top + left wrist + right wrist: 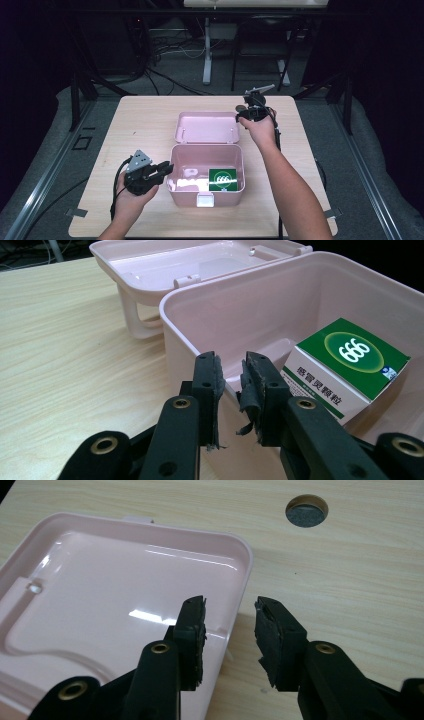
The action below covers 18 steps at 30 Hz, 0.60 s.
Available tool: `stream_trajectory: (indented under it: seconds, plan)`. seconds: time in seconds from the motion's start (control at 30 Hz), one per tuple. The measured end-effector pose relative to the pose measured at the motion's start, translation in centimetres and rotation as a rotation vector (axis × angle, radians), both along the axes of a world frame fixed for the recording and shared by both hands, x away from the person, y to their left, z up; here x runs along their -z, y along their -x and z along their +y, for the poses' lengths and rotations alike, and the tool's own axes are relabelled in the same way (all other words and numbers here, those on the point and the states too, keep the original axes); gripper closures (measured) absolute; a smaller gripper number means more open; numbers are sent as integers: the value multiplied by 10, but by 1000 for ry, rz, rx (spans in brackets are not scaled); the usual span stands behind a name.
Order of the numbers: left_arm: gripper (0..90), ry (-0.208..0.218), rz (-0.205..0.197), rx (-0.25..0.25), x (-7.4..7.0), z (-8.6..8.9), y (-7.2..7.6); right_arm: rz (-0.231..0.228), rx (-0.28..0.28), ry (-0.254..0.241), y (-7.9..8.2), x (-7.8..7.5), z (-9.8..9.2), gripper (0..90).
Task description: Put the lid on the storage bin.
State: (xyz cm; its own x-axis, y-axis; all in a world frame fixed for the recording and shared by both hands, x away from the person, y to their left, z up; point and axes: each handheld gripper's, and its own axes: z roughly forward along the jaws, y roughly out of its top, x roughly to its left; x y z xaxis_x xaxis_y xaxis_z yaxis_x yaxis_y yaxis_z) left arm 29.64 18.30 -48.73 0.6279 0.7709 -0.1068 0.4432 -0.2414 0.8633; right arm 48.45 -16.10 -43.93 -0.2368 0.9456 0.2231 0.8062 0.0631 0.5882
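Black jaws of the left gripper (231, 382) rise closest to the lens in the left gripper view, standing a little apart with nothing between them, their torn pads poised just over the near left rim of a pink plastic box (280, 300). In the high view that gripper (162, 170) sits in the person's left hand (131, 197), just beside the box's left wall (172, 165).

Pale wood-grain table (145, 125) carries everything; a round cable hole (306, 511) pierces it near the far right corner. Around the table the room is dark, with grey floor, tangled cables (165, 50) and the white leg of another desk (207, 50) beyond.

Inside the open box lies a green and white carton (222, 179) marked "666" (with Chinese print on its white side), resting against the right-hand part of the interior (350, 365). A white latch (205, 200) shows on the front wall. The box's lid (207, 127) is swung back flat on the table behind, inner face up and bare.

Over the lid's right edge (240, 580) hovers the right gripper (230, 605), jaws parted and holding nothing, one jaw above the lid and the other above the wood. The right hand (262, 131) holds that gripper (250, 111) near the lid's far right corner.
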Motion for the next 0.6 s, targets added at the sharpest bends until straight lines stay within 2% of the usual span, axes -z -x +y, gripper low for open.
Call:
stream_trajectory:
  seconds: [0.17, 0.4, 0.6]
  plan:
    - [761, -4, -1, 5, 0, 0, 0, 14, 6, 19, -8, 3, 2, 658]
    - [767, -7, -6, 2, 0, 0, 0, 52, 40, 5, -16, 12, 2, 680]
    - [770, -5, -7, 3, 0, 0, 0, 74, 39, 12, -21, 19, 4, 702]
